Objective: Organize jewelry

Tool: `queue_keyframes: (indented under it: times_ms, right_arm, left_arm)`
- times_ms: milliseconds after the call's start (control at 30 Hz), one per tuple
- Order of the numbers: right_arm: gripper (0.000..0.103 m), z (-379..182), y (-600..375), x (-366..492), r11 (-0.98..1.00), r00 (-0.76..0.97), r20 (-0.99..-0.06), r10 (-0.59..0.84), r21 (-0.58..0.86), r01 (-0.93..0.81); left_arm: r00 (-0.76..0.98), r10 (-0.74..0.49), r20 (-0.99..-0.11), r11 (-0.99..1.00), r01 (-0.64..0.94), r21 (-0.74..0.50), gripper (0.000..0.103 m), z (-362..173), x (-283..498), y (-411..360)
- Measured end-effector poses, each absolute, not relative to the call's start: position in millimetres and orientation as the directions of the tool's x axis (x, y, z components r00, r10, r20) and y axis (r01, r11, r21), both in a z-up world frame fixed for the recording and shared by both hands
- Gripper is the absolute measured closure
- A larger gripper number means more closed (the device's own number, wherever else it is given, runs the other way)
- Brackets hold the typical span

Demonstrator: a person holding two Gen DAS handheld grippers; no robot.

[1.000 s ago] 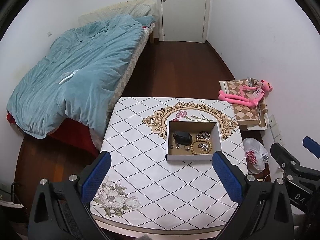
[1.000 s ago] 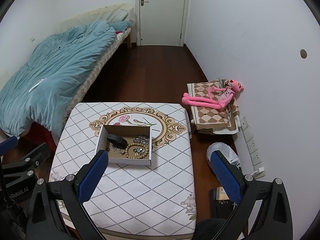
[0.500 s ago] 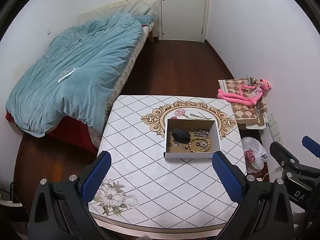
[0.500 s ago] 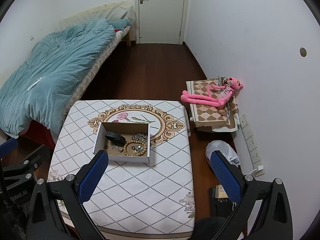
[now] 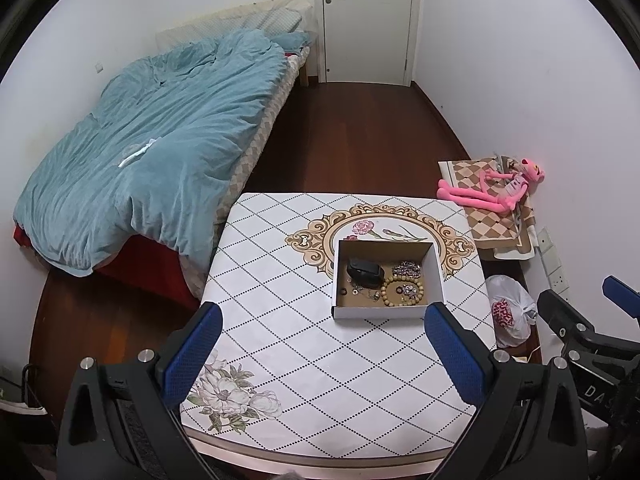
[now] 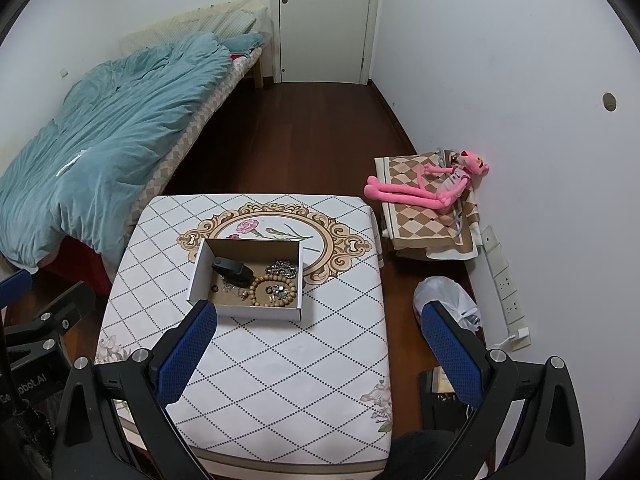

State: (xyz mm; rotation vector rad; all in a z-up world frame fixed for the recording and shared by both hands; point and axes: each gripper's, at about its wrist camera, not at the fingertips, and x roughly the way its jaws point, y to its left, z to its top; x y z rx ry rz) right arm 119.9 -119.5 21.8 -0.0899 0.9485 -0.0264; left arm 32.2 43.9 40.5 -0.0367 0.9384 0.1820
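An open white cardboard box (image 5: 379, 312) (image 6: 245, 311) sits on the patterned table (image 5: 280, 332) (image 6: 280, 360). In it lie a black case (image 5: 363, 271) (image 6: 231, 269), a wooden bead bracelet (image 5: 402, 290) (image 6: 273, 290), a silver chain bracelet (image 5: 406, 268) (image 6: 282, 268) and several small pieces. My left gripper (image 5: 320, 352) is open and empty, held high above the table's near edge. My right gripper (image 6: 320, 354) is open and empty, high above the table's right edge. Each gripper shows at the side of the other's view.
A bed with a blue duvet (image 5: 160, 152) stands left of the table. A pink plush toy (image 6: 424, 188) lies on folded checked cloth by the right wall. A white plastic bag (image 6: 448, 300) and a power strip (image 6: 506, 284) lie on the floor at right. A closed door (image 5: 368, 20) is at the back.
Both grippers have drifted slightly; the table and box sit a little higher and to the left in both views. Both stay open and empty.
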Motion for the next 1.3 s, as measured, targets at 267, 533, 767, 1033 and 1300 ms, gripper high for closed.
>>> queue_keyframes:
  times_ms: [267, 533, 767, 1033, 1300]
  right_arm:
    - [0.000, 22.8, -121.0, 118.7, 0.996, 0.589, -0.806, -0.065, -0.089, -0.012]
    - [0.000, 23.5, -121.3, 119.0, 0.996, 0.589, -0.806, -0.065, -0.089, -0.012]
    - [0.000, 24.7, -122.0, 118.8, 0.996, 0.586, -0.808, -0.065, -0.091, -0.015]
    - [0.000, 26.1, -124.4, 116.7, 0.995, 0.583, -0.810, -0.066, -0.094, -0.018]
    - [0.000, 25.8, -125.9, 116.7, 0.996, 0.582, -0.810, -0.064, -0.092, -0.020]
  left_arm:
    - [0.586, 0.142, -0.798, 0.984, -0.169, 0.051, 0.000, 39.5, 31.0, 46.5]
    - [0.585, 0.141, -0.798, 0.984, -0.168, 0.050, 0.000, 39.6, 30.8, 46.0]
    - [0.584, 0.139, -0.800, 0.985, -0.166, 0.050, 0.000, 38.9, 30.3, 45.7]
    - [0.579, 0.136, -0.804, 0.985, -0.165, 0.048, 0.000, 34.5, 27.0, 45.8]
    - [0.580, 0.136, -0.803, 0.985, -0.163, 0.049, 0.000, 33.4, 26.1, 45.0]
